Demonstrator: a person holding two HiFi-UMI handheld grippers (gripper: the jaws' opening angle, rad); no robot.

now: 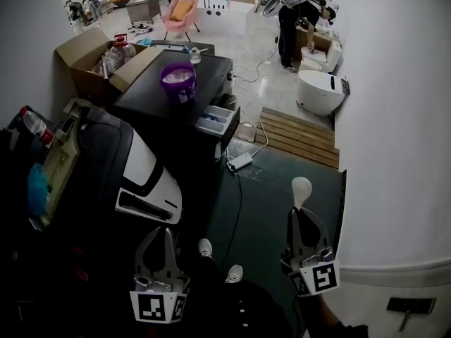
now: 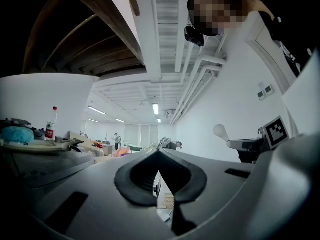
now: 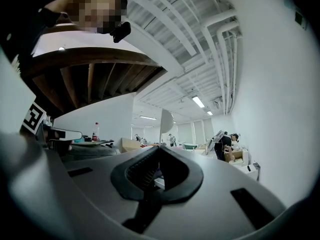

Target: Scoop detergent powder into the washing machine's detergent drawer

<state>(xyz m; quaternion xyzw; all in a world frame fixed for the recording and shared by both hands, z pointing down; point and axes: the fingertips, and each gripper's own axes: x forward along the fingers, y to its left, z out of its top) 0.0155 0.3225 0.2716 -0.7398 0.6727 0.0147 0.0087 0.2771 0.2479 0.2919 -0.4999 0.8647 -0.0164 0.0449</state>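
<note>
The dark washing machine [image 1: 151, 94] stands ahead, with its detergent drawer [image 1: 217, 122] pulled open at the front right corner. A purple tub [image 1: 177, 82] of white powder sits on its top. My right gripper [image 1: 301, 211] is shut on the handle of a white spoon [image 1: 301, 189], whose bowl points up and forward; the spoon's bowl [image 3: 166, 120] rises above the jaws in the right gripper view. My left gripper [image 1: 167, 231] is low at the left, shut with nothing in it. Both grippers are well short of the machine.
A cardboard box [image 1: 88, 48] with bottles stands left of the machine, and a white-and-black appliance [image 1: 144, 178] lies near left. A power strip [image 1: 240, 162] and cable cross the dark floor. A wooden pallet [image 1: 299, 136], a white unit [image 1: 320, 90] and a person [image 1: 292, 20] are at the right rear.
</note>
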